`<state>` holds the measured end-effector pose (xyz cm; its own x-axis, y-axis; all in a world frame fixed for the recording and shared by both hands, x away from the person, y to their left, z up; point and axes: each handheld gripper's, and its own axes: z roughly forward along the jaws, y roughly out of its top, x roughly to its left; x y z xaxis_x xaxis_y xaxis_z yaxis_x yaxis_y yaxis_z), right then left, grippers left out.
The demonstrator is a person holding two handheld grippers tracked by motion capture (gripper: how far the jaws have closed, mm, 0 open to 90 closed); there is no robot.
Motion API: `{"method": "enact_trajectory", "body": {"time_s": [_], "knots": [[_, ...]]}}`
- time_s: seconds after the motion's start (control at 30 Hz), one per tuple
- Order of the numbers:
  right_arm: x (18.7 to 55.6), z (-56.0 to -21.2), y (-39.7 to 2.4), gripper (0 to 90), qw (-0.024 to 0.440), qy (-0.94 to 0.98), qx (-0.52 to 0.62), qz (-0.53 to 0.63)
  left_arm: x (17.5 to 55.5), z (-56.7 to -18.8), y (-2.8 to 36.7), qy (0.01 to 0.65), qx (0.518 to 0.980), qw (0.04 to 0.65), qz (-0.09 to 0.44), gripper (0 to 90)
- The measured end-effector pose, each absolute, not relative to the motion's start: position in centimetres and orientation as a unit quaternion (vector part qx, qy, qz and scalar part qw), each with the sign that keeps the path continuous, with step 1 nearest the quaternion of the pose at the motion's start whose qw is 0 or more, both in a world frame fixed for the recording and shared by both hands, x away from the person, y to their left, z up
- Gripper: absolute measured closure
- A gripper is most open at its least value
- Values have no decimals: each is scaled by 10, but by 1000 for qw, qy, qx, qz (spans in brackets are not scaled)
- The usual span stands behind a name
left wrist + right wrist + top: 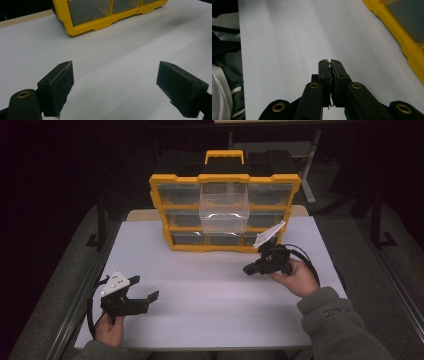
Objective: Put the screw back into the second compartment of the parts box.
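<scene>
Starting nearest the person, the left gripper [142,292] is seen low at the near left of the white table [210,295], its jaws spread wide with nothing between them, as the left gripper view confirms with bare tabletop [112,62] between the two pads. Farther in and to the right, the right gripper [250,268] is held in the right hand [296,276] with its jaws pressed together on nothing; in the right gripper view [329,61] the tips are seen touching over plain table. Beyond both, at the far middle of the table, the yellow drawer organiser [225,212] stands upright with its long axis across the table, and one clear drawer [224,209] juts out of its upper middle row toward the person. The drawer lies ahead and to the left of the right gripper, which is judged much the nearer of the two, while the left is well apart from it. The open drawer is shown by the high view; the left gripper view gives the organiser's lower corner [82,27] and the right gripper view its yellow edge [407,50].
</scene>
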<state>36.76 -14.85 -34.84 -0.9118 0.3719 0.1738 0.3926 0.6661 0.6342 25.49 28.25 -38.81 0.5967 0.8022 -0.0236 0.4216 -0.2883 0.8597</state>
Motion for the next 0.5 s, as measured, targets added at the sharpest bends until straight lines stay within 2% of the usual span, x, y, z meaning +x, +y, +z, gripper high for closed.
{"method": "enact_trajectory", "body": {"time_s": [0.5], "knots": [[376,-259,-180,864,-7,-908,-210,-362,257,-388,281,393,775,446,215,139]]}}
